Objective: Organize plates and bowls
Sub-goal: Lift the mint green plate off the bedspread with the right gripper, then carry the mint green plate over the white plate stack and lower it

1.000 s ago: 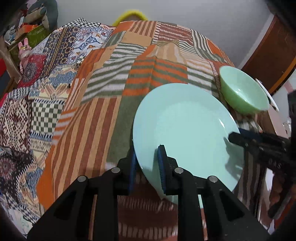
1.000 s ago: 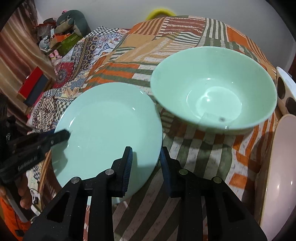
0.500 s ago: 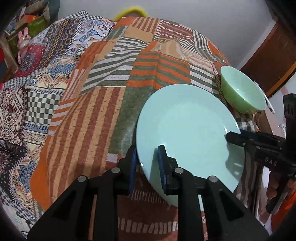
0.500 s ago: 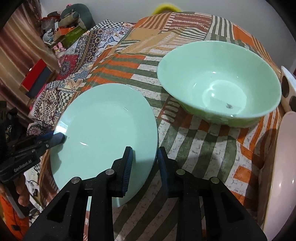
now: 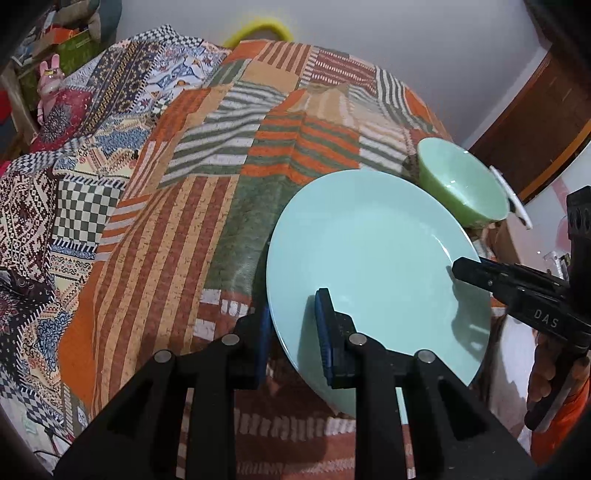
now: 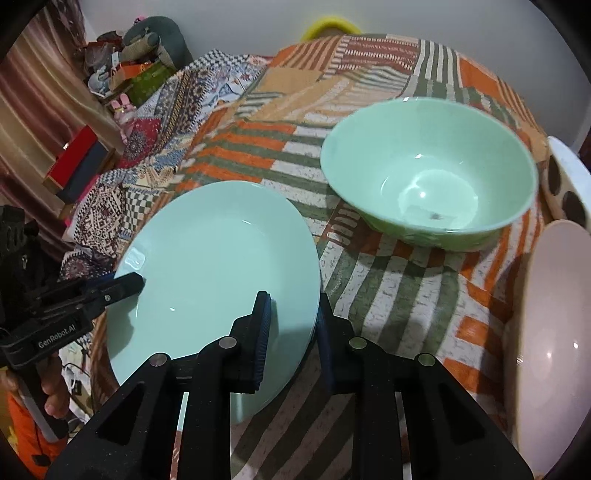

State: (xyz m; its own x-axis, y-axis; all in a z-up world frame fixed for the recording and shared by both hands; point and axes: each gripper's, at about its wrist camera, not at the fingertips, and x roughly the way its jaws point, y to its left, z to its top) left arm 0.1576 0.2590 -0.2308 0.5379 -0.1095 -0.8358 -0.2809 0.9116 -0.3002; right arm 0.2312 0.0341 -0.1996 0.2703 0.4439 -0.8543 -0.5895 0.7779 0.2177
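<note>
A pale mint plate (image 5: 373,258) is held above the patchwork cloth by both grippers. My left gripper (image 5: 293,328) is shut on the plate's near left rim. My right gripper (image 6: 293,328) is shut on the opposite rim of the same plate (image 6: 218,266); its fingers (image 5: 476,273) show at the right of the left wrist view. The left gripper's fingers (image 6: 122,286) show at the left of the right wrist view. A green bowl (image 6: 428,173) stands on the cloth just beyond the plate, also seen in the left wrist view (image 5: 461,184).
The striped patchwork cloth (image 5: 207,206) covers the table. A pale pink dish (image 6: 554,325) and a white spotted item (image 6: 569,184) lie at the right edge. Boxes and toys (image 6: 129,74) clutter the far left. A yellow object (image 5: 258,29) is behind the table.
Both grippers have lifted the plate a little and carried it toward the green bowl; the bowl now looks closer and the cloth lower.
</note>
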